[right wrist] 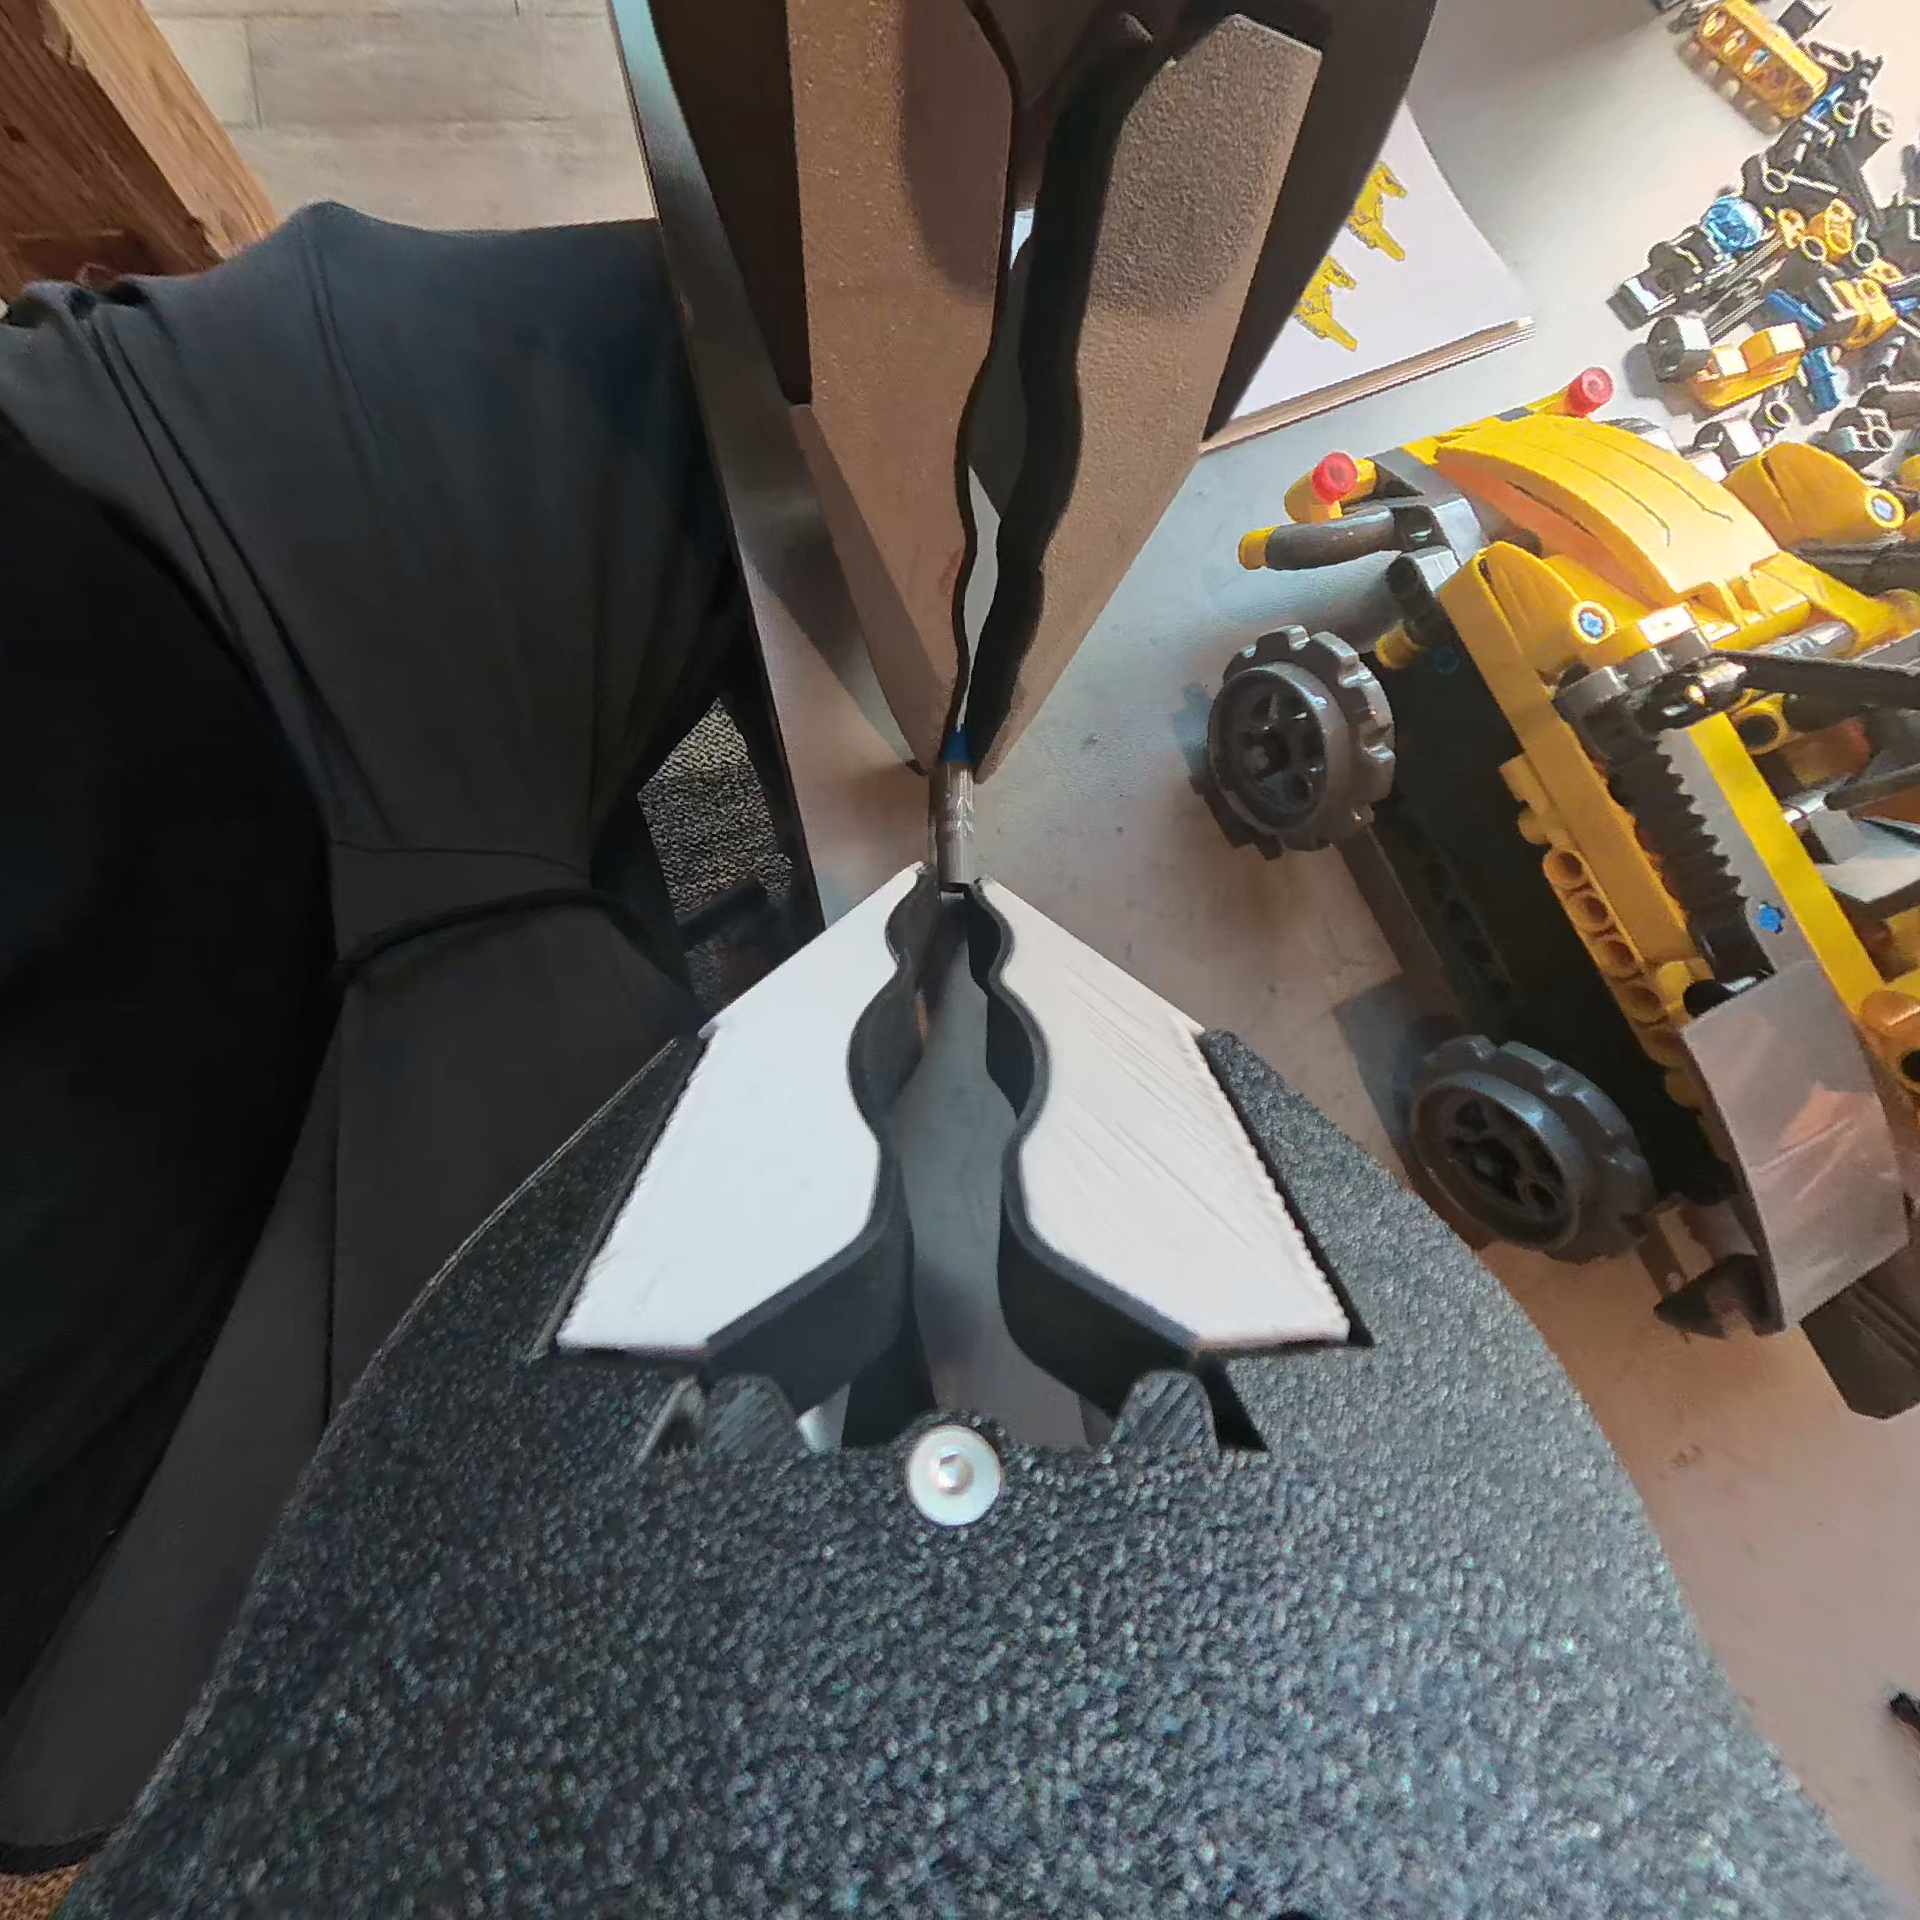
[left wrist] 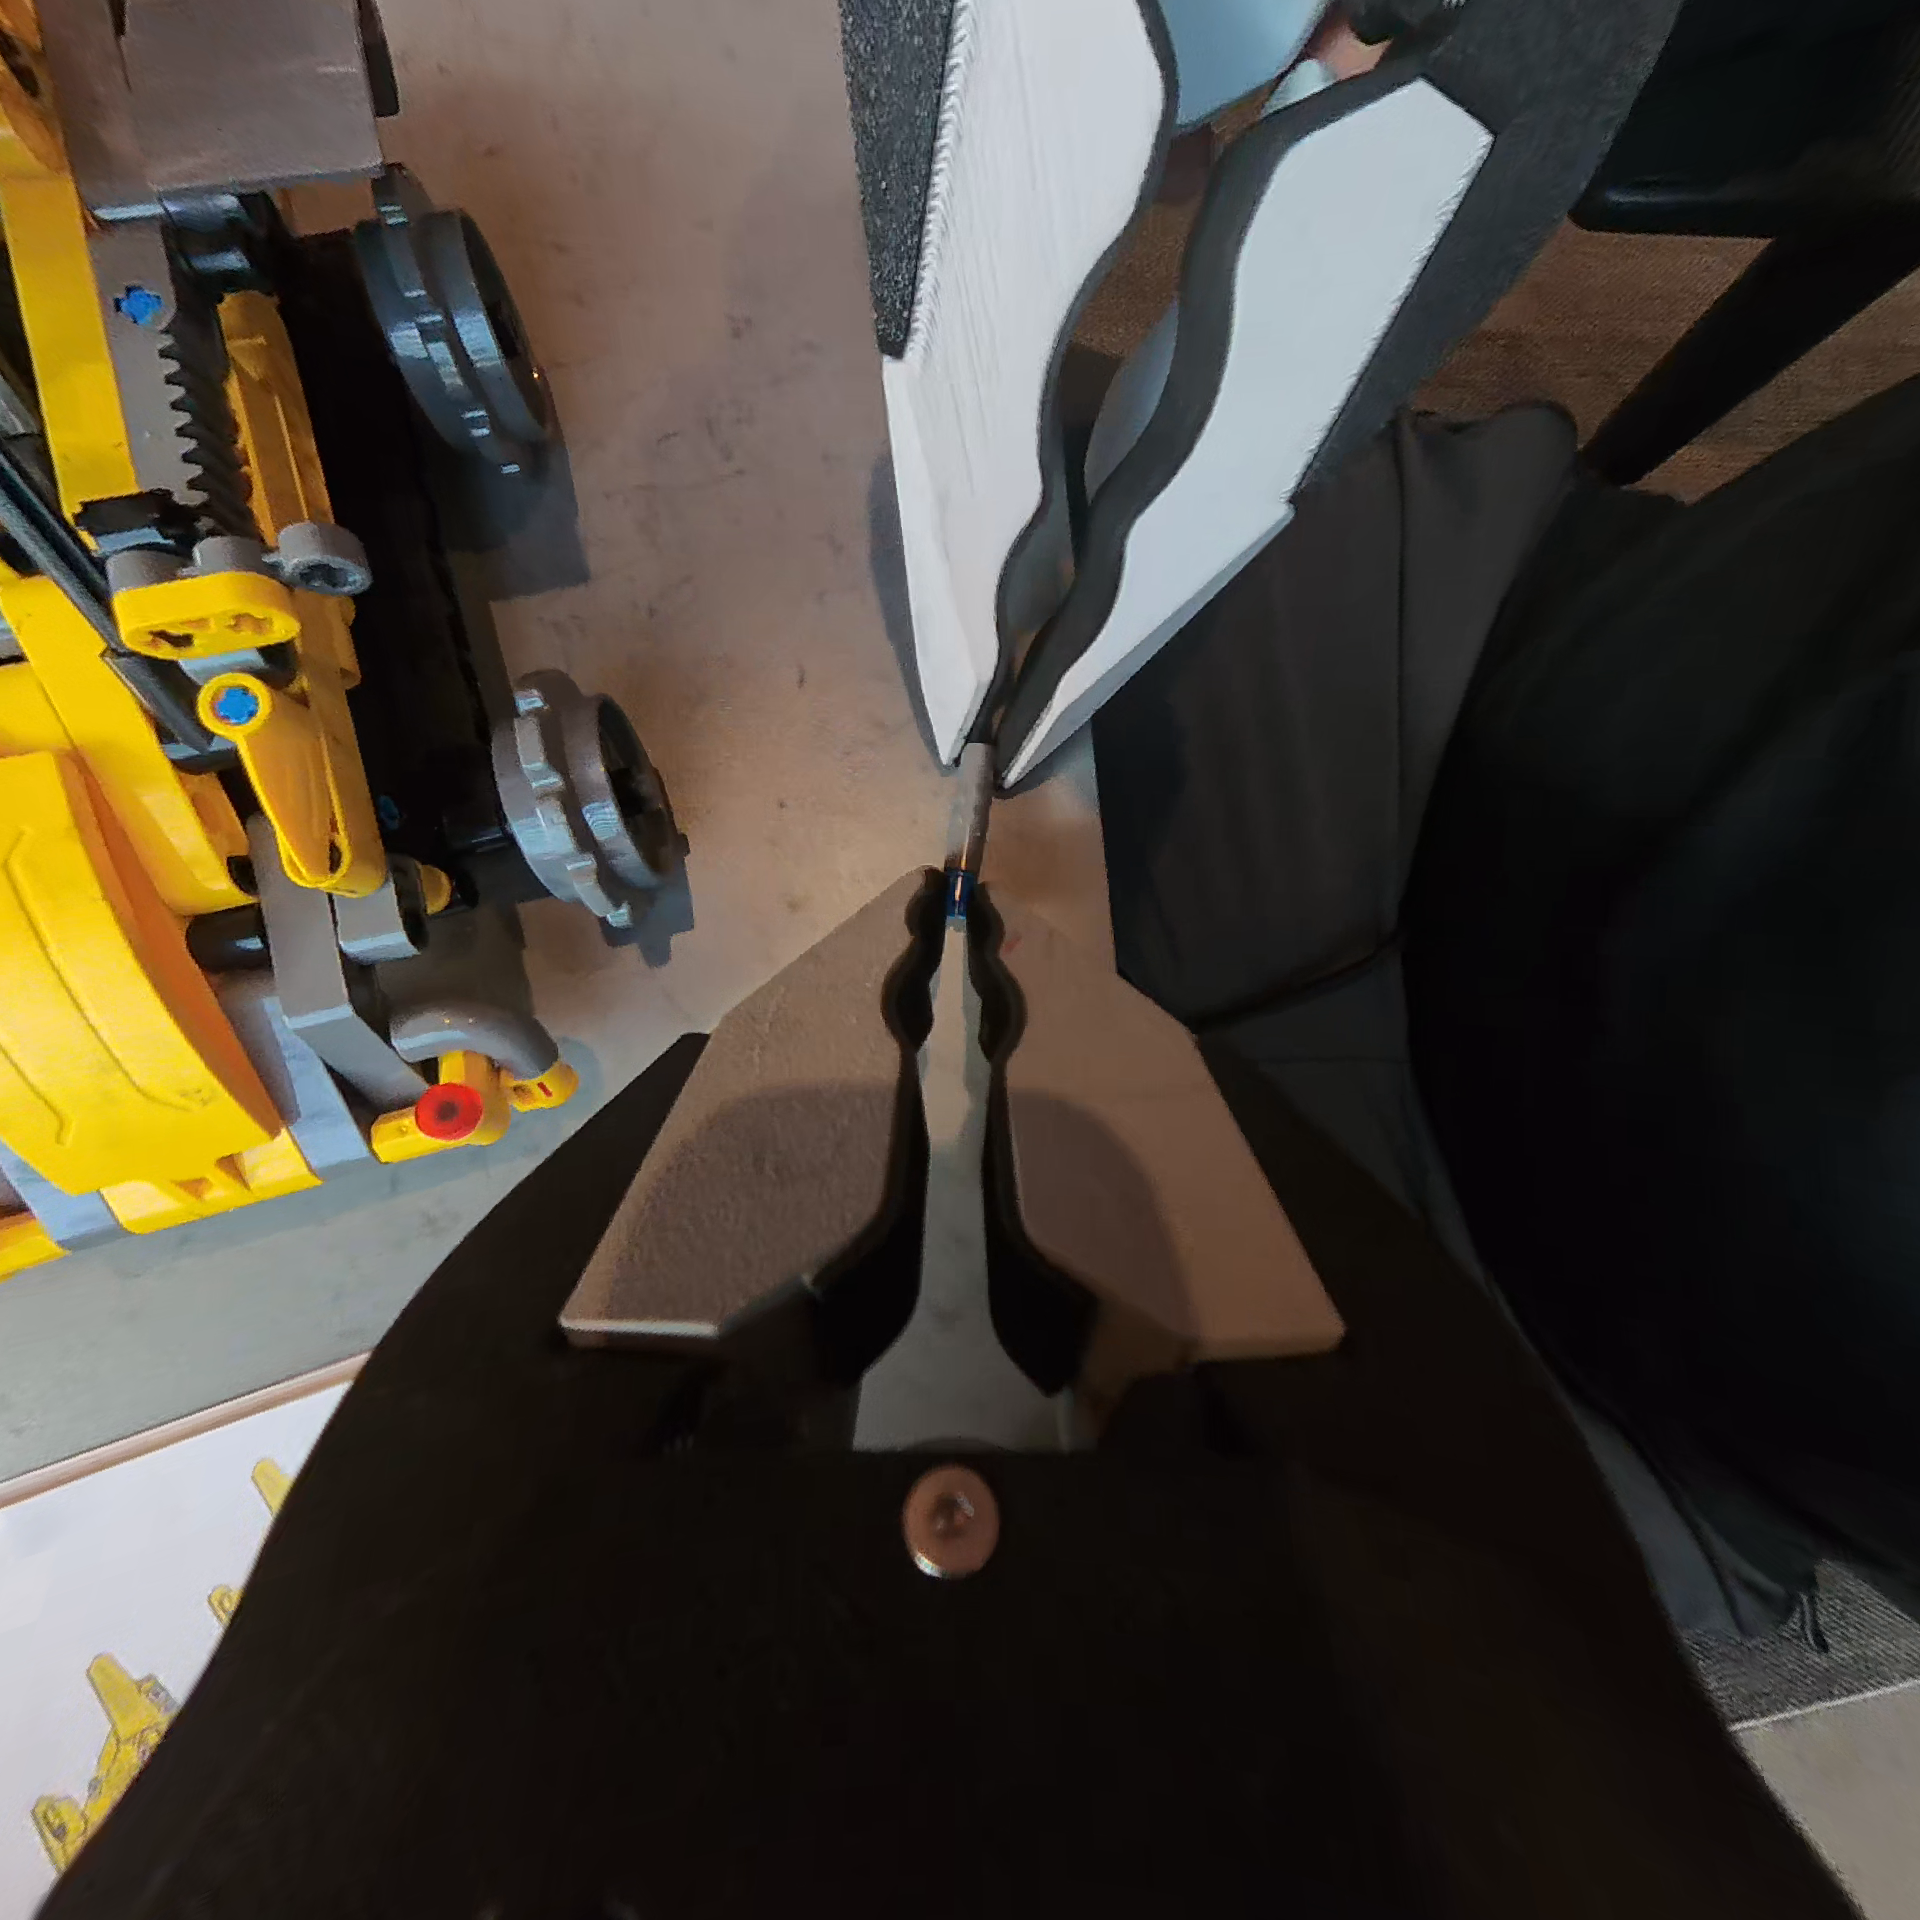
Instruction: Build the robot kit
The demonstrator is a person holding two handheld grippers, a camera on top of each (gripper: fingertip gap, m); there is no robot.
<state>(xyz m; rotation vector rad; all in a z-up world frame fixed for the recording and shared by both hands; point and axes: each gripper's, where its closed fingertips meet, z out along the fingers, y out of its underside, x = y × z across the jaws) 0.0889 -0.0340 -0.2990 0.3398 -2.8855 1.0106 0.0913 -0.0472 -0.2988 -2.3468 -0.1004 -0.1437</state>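
both claws were clenched tip to tip on one small piece: the left gripper pinched the blue pin, the right gripper the grey sleeve on it. pressing them together looked to need a straight, shared axis and no twist. the booklet beside the yellow model showed drawings only, no readable writing.

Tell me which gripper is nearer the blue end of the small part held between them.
Left. The left gripper is shut right on the blue end of the small part. The right gripper clamps the opposite grey end, facing it tip to tip.
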